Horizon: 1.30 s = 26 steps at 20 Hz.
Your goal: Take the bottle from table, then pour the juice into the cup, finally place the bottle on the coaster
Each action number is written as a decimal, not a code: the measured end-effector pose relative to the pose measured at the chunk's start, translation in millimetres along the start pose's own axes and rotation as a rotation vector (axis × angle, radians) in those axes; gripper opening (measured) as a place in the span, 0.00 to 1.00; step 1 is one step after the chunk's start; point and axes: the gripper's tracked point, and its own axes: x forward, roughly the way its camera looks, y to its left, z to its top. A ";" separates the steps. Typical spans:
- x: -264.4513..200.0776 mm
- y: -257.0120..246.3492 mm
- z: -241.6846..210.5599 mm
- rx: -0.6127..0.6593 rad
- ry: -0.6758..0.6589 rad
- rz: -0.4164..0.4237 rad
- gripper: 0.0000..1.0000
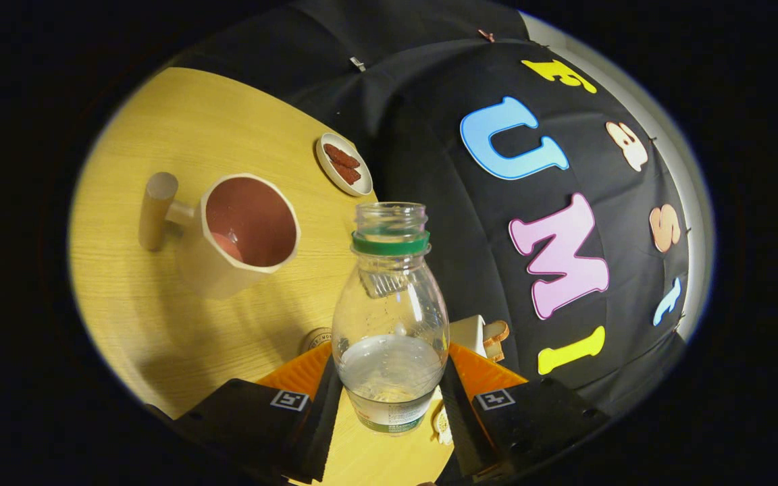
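— While the gripper (389, 398) pinches the bottle (390, 317) low on its body, both fingers pressed to its sides, what would you watch?

— The lean. It's held off the tabletop (159, 135), cap off, mouth open, with the cup (244, 233) to the left and farther away. I'd bring the neck over the cup's opening first, then tip slowly; I judge the liquid sits low in the bottle, so it needs a good tilt before anything runs.

— Will it slip?

— Clear smooth plastic, rounded shoulders, green ring under the threads. Slick, likely a bit springy, so a firm, steady squeeze matters.

— And the cup?

— Faceted, pale outside, reddish inside, with a stubby cylindrical handle on its left. Wide mouth, an easy target.

— Anything near it?

— A small dish (344, 164) with reddish pieces beyond the cup, at the far edge of the wood-grain tabletop. A round disc (315, 337) peeks out just left of the bottle, possibly the coaster; I can't tell.
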 end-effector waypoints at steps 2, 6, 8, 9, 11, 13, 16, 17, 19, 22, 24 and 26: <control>4.3 1.2 3.4 -0.042 -0.002 -0.001 0.74; 11.3 6.7 8.3 -0.116 -0.002 0.007 0.74; 14.7 12.2 9.7 -0.147 -0.005 0.016 0.74; 17.0 10.9 10.9 -0.163 -0.005 0.016 0.74; 18.8 9.7 12.0 -0.212 -0.010 0.014 0.74; 21.7 10.5 13.1 -0.262 -0.021 0.012 0.74; 23.9 14.4 12.4 -0.321 -0.023 0.020 0.74; 25.5 16.1 11.1 -0.332 -0.022 0.019 0.74; 26.7 14.9 11.3 -0.361 -0.019 0.013 0.74; 33.2 10.2 13.0 -0.419 -0.019 0.006 0.74; 35.9 8.1 12.2 -0.448 -0.018 0.004 0.74; 37.9 7.8 12.5 -0.470 -0.018 0.004 0.74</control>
